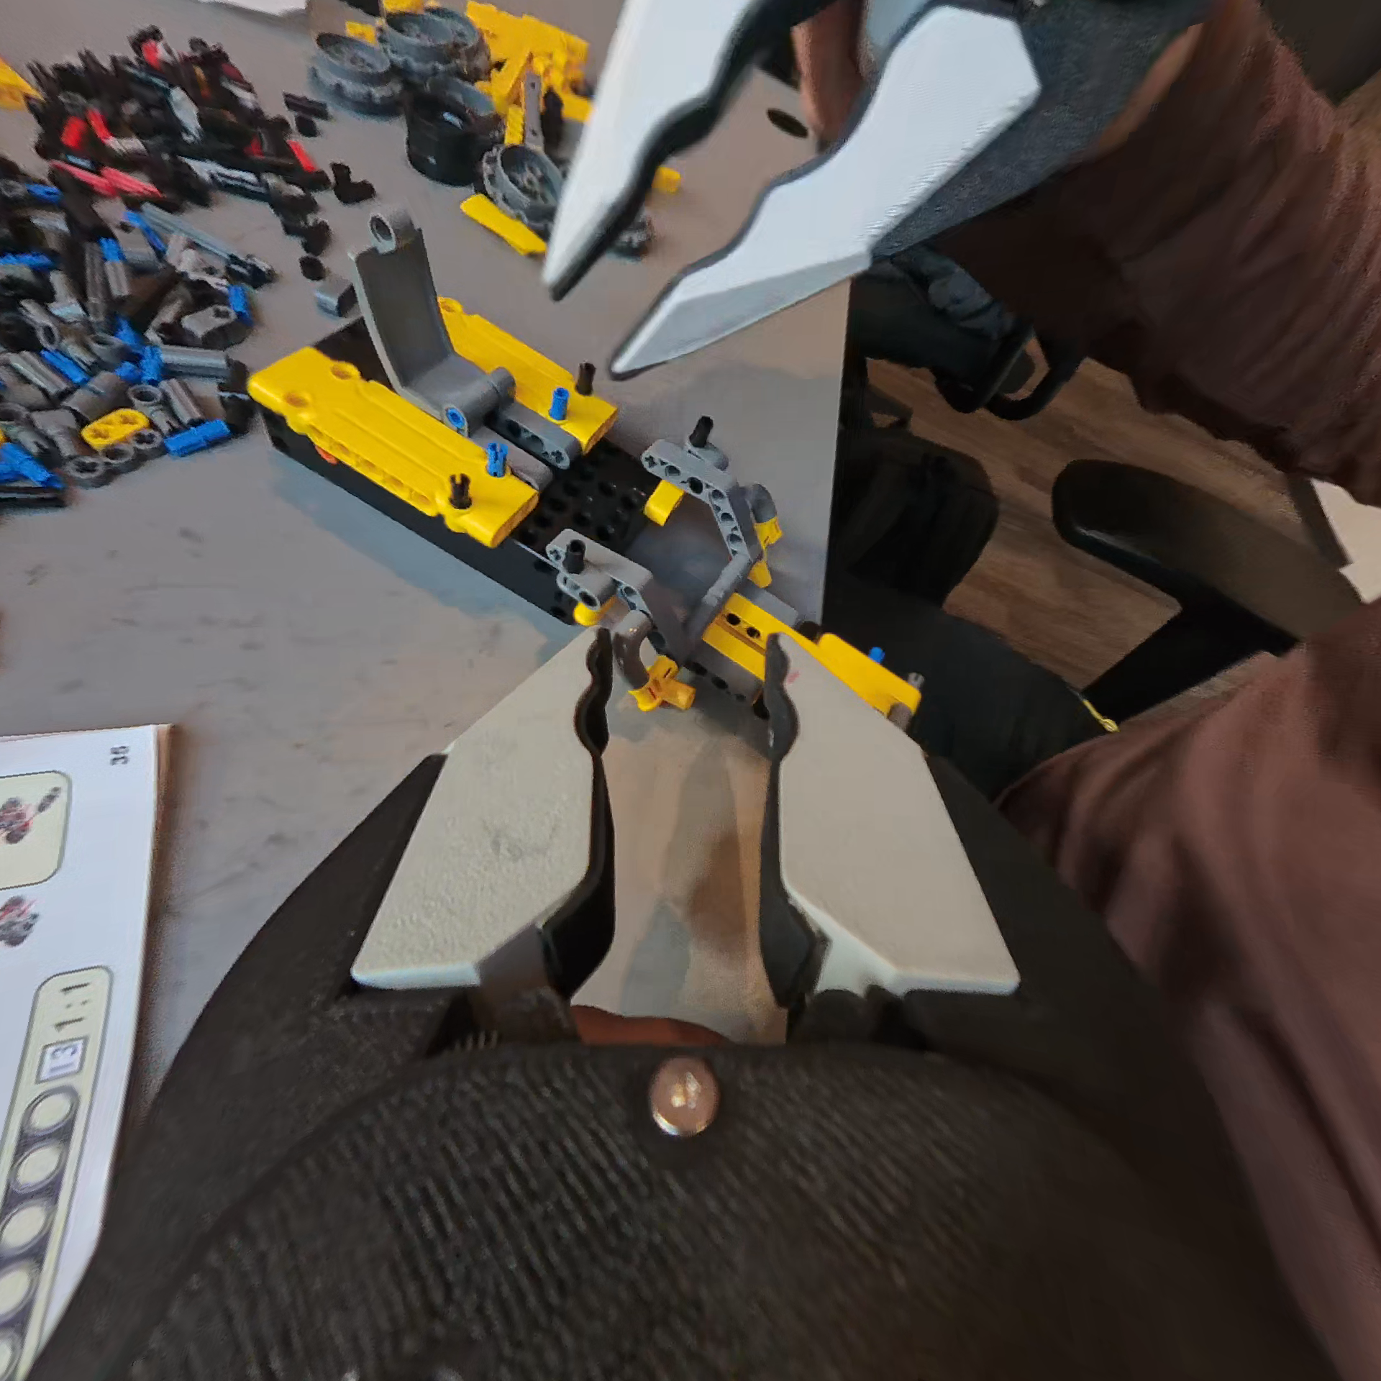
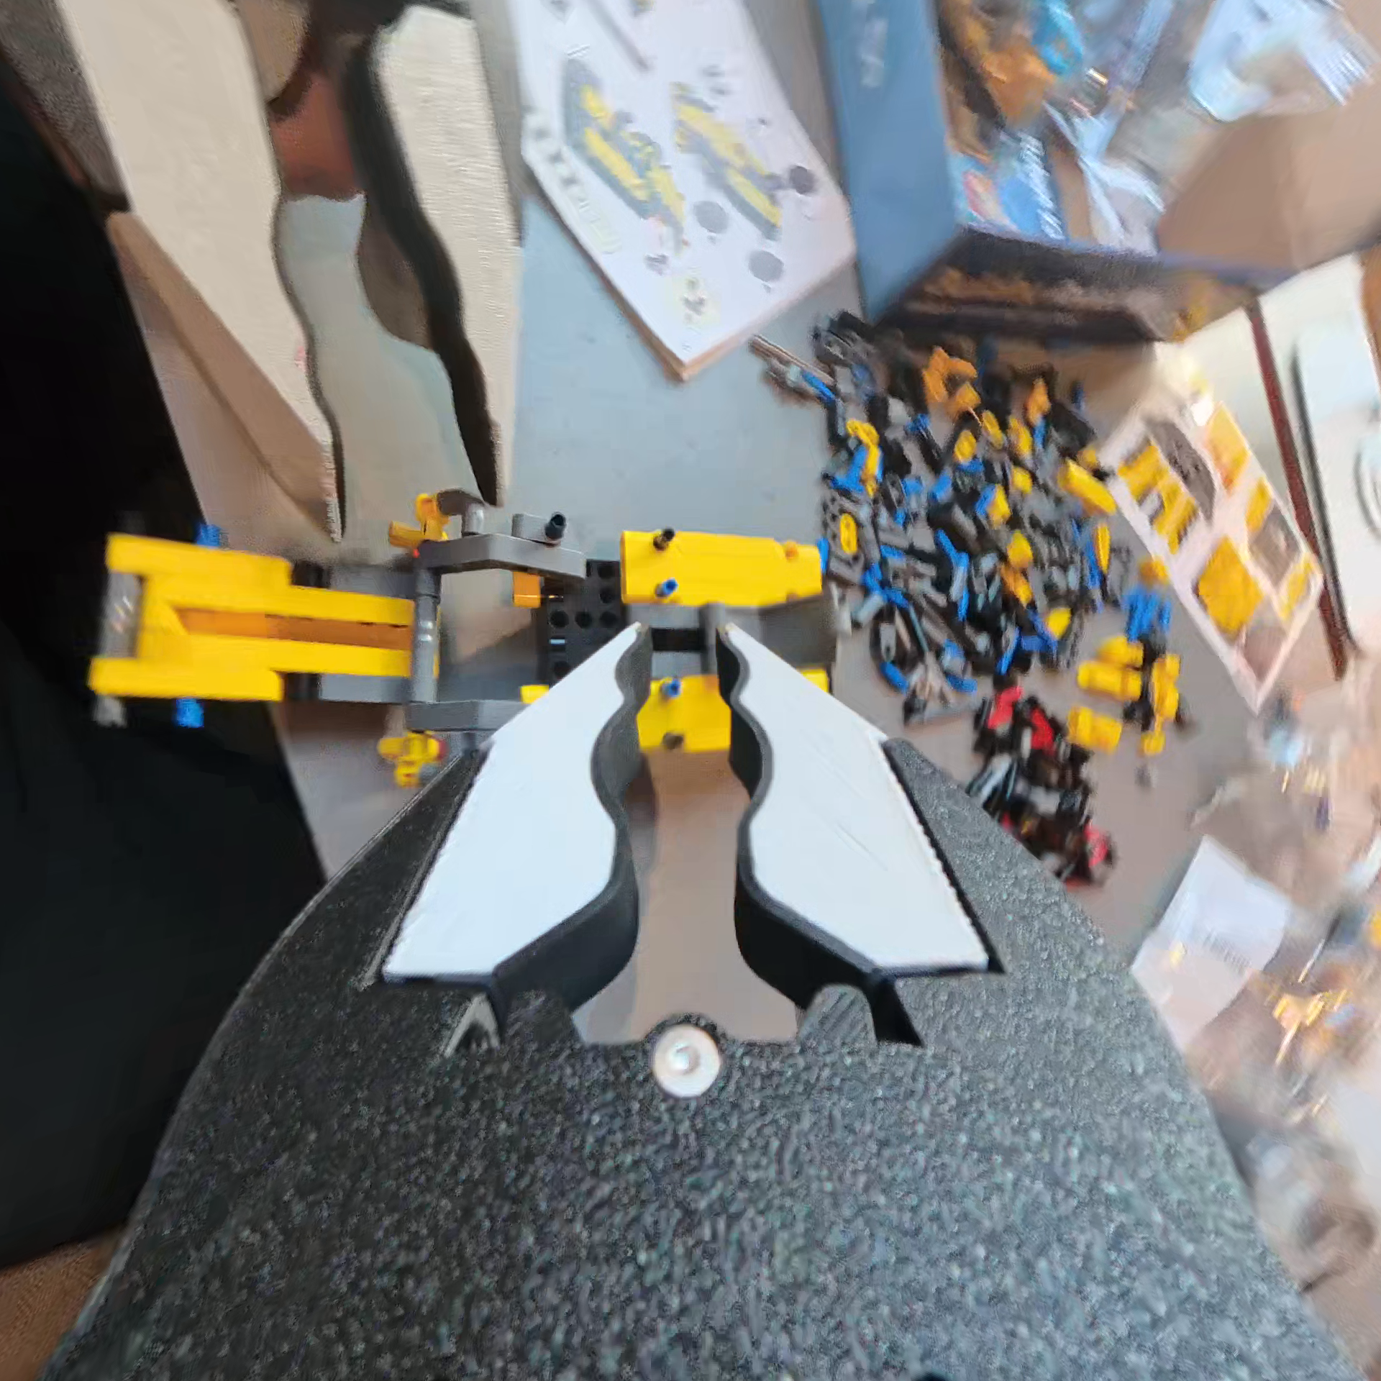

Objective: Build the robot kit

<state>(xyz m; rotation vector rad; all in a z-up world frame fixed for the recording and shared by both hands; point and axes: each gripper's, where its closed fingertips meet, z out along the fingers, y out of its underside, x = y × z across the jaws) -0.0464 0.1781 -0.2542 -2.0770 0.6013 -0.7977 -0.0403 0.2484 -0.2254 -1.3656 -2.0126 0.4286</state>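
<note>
Half-built yellow, grey and black plastic brick vehicle model point(image 1: 478, 448) lying on the grey desk point(image 1: 224, 635), its yellow-armed end jutting past the desk edge. Left gripper point(image 1: 684, 657) at that overhanging end of the model, jaws parted around the grey frame and small yellow connector, not clamped. Right gripper point(image 2: 680, 643) above the model's middle, jaws apart, tips just over the grey seat piece between the yellow panels; contact cannot be told. Beyond the model, a loose heap of black, grey, blue and red small parts point(image 1: 112, 299) and grey wheels with yellow pieces point(image 1: 448, 90). Beside the model, an open white instruction booklet point(image 1: 67, 971). Farther off, a blue cardboard box point(image 2: 1009, 149).
</note>
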